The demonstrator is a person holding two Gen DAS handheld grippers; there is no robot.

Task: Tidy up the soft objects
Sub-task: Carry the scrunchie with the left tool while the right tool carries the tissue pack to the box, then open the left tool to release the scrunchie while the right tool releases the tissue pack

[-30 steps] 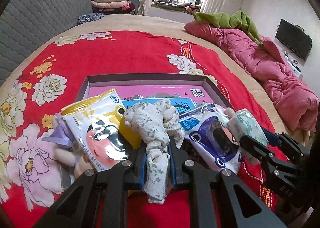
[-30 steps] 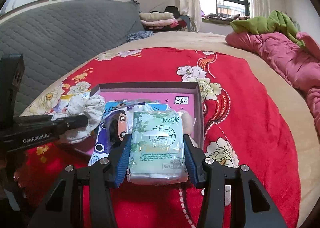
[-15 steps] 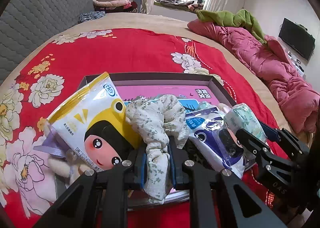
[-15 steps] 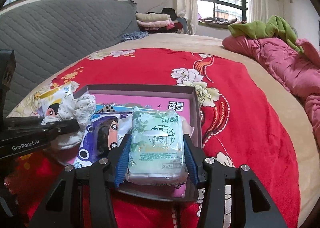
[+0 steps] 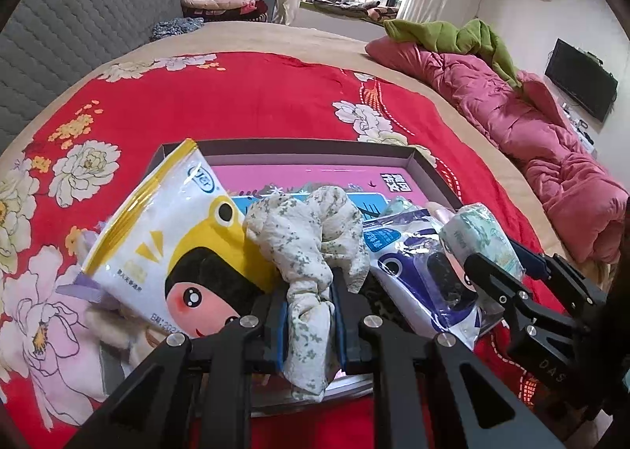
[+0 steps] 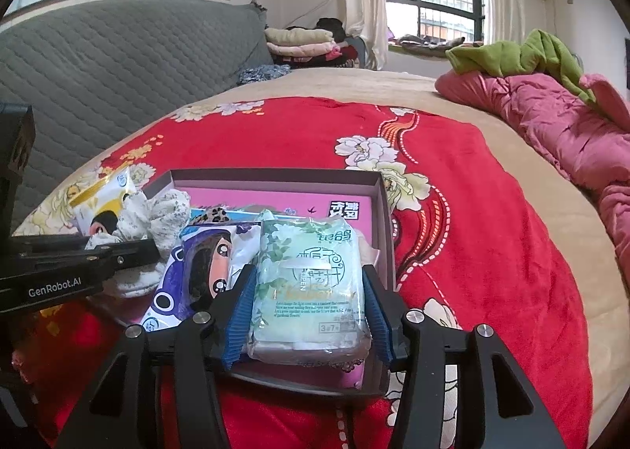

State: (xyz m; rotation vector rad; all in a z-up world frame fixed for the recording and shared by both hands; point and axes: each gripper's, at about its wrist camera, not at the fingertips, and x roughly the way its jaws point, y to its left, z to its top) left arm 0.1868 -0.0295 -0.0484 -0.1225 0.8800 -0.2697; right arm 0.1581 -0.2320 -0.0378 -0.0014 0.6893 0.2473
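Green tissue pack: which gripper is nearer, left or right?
Right. The right gripper straddles the green tissue pack over the box, jaws opening. The left gripper, shut on the floral cloth, sits beside it.

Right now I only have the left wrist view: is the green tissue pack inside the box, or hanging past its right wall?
Observer: Inside. The right wrist view shows the green tissue pack lying in the near right corner of the box, within that wall.
Operator: Is the right gripper clamping it?
Observer: The right gripper has its jaws opening; the pack sits between the pads and looks unsqueezed.
Operator: Anything behind the purple pack?
Observer: A leopard-print item peeks out behind the purple pack.
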